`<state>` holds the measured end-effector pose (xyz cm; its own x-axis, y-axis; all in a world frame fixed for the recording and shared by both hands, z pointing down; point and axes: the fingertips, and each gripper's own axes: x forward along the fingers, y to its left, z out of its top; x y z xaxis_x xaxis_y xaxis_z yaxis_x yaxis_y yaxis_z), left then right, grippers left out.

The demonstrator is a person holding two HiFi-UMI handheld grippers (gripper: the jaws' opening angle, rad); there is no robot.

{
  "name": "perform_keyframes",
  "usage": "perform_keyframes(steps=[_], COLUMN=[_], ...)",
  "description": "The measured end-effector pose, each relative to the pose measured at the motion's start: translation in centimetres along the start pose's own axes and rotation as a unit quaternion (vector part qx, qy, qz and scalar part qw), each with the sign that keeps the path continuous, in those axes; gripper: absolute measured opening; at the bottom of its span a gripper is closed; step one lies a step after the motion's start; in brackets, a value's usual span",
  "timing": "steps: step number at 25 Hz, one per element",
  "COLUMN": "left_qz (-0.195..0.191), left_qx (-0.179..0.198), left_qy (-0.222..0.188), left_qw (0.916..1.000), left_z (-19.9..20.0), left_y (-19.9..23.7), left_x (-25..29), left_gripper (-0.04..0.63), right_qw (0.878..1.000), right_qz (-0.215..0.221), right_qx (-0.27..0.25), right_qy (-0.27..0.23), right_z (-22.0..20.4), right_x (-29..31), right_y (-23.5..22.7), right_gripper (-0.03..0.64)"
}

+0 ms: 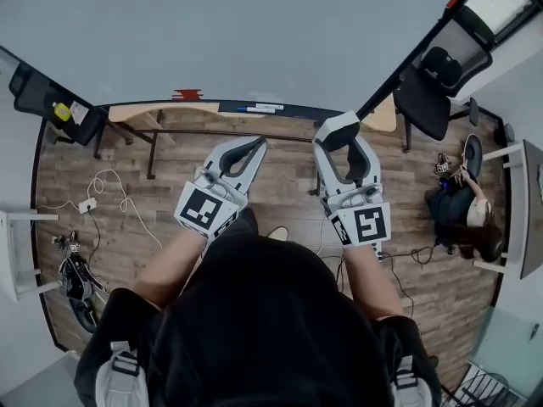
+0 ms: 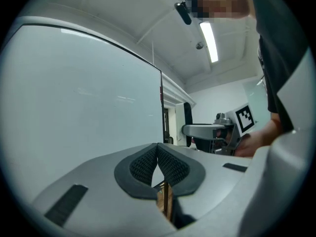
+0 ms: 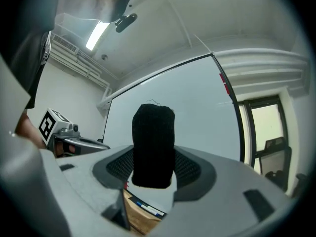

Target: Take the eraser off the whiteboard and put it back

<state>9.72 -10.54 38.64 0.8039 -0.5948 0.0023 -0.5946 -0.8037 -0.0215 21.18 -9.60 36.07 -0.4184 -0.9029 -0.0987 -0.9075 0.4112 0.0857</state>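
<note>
While facing the whiteboard [image 1: 254, 32], clamps the black eraser [image 3: 153, 147] upright in the right tongs [image 3: 153, 174], off the board and close before it; holds the left tongs [image 2: 157, 147] pressed tip to tip, empty, just left.

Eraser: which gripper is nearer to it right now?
Right. The right gripper clamps the black eraser between its jaws; the left gripper, shut and empty, is apart from it, on its left.
</note>
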Motion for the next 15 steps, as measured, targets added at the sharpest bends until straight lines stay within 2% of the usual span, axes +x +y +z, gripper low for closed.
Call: perform_keyframes(steps=[8,15], left_qz=[0.032,0.040], left_qx=[-0.004,-0.011], left_qy=[0.014,0.012], left_qw=[0.9994,0.9991], left_z=[-0.5,-0.1], left_y=[-0.5,0.9], left_x=[-3.4,-6.9], left_gripper=[-0.004,-0.004], right_qw=[0.998,0.997], right_qz=[0.057,0.078], right_qx=[0.016,0.024], right_qy=[0.004,0.005], right_z=[-0.8,-1.0], right_x=[-0.9,-0.1], right_y=[3.3,7.4], right_gripper=[0.227,0.227])
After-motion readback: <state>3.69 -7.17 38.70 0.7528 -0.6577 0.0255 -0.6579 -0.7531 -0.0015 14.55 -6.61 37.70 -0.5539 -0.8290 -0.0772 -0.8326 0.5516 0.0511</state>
